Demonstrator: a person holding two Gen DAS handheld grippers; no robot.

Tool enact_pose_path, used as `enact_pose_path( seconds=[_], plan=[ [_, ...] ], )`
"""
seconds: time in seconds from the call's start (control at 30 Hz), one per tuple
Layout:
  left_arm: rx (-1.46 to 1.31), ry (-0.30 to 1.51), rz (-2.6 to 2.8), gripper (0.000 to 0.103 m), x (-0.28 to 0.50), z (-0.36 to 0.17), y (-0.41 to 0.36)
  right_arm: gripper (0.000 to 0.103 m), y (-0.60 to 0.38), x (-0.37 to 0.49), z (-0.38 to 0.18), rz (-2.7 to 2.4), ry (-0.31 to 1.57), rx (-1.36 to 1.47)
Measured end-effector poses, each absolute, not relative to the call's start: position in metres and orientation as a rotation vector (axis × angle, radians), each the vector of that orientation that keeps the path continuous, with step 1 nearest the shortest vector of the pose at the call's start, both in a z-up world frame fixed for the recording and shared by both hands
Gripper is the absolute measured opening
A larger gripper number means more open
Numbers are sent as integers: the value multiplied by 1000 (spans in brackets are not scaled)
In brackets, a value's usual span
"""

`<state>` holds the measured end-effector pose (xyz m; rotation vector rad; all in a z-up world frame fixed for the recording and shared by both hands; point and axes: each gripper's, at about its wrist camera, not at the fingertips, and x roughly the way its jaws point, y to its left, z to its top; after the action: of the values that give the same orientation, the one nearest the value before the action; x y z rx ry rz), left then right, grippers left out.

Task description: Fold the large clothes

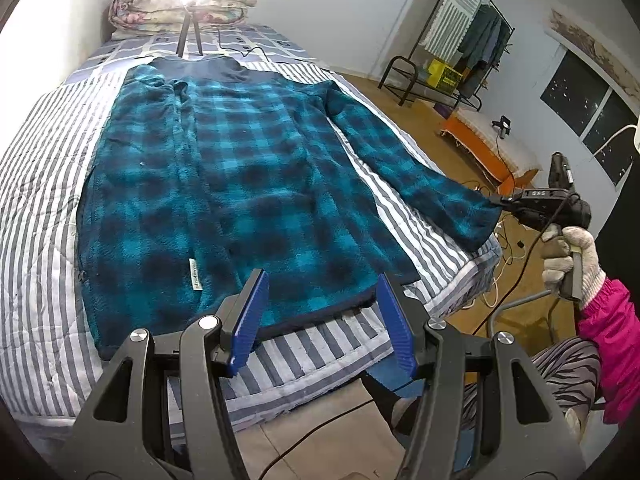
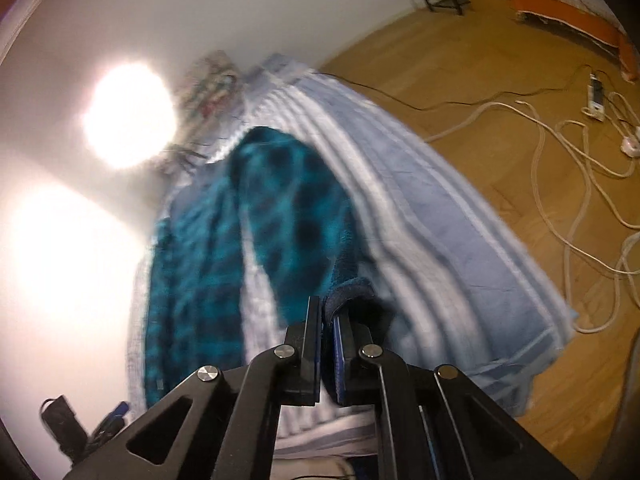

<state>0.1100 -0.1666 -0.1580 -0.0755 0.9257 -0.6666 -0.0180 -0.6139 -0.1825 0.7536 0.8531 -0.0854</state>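
A large teal and dark plaid fleece jacket point(image 1: 240, 168) lies flat on the striped bed cover point(image 1: 40, 220), collar at the far end. Its left sleeve is folded in over the body. Its right sleeve point(image 1: 420, 176) stretches out past the bed's right edge. My right gripper point(image 1: 505, 202) is shut on that sleeve's dark cuff point(image 2: 348, 292), pinched between the pads in the blurred right wrist view, where the gripper point(image 2: 321, 308) shows up close. My left gripper point(image 1: 322, 280) hangs open over the jacket's near hem, nothing between its blue pads point(image 1: 250, 312).
A gloved hand point(image 1: 572, 256) in a pink sleeve holds the right gripper. A lamp tripod point(image 1: 188, 28) and folded quilt point(image 1: 160, 4) sit at the bed's head. A clothes rack point(image 1: 468, 40), an orange-edged low mattress point(image 1: 480, 140) and loose cables point(image 2: 560, 140) lie on the wooden floor to the right.
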Motion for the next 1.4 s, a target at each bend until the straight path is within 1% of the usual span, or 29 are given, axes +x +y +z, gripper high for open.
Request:
enact_pose_path(
  seconds=[0.23,0.37,0.47,0.6,0.67,0.7,0.73,0.77,0.8,0.97,1.1,1.17,1.23,1.3,1.33,1.37,1.4],
  plan=[
    [-119,916,-645,58,118,-155,-153,2,-526,10,-136,143,790,671],
    [-160,910,-626,58,124,-154,-142,2,-458,31,-126,304,816,577],
    [-190,908,-607,58,129,-155,-133,2,-402,45,-136,423,882,482],
    [-241,925,-597,58,137,-160,-127,2,-340,60,-183,498,1046,332],
    [-279,947,-608,58,143,-166,-126,8,-324,64,-203,515,1131,291],
    [-288,956,-610,58,144,-168,-128,10,-322,65,-209,527,1160,282],
    [-299,964,-615,58,147,-170,-129,19,-322,64,-209,546,1174,284],
    [-315,972,-625,58,149,-172,-130,32,-325,63,-206,562,1172,286],
    [-327,979,-635,58,150,-174,-132,34,-330,62,-199,572,1160,283],
    [-350,1036,-704,58,163,-187,-158,34,-382,73,-159,531,1062,287],
    [-342,1090,-744,58,172,-202,-185,35,-429,106,-147,416,1021,328],
    [-353,1123,-744,58,179,-212,-193,39,-453,128,-147,369,1003,372],
    [-362,1151,-747,58,183,-220,-200,40,-474,150,-149,329,989,406],
    [-343,1167,-761,58,185,-226,-208,45,-487,174,-153,290,980,420],
    [-330,1171,-765,58,185,-228,-211,50,-495,188,-157,268,976,429],
    [-307,1178,-771,58,185,-230,-216,53,-500,201,-162,251,976,442],
    [-290,1186,-776,58,186,-233,-220,53,-504,214,-165,236,977,460]
  ],
)
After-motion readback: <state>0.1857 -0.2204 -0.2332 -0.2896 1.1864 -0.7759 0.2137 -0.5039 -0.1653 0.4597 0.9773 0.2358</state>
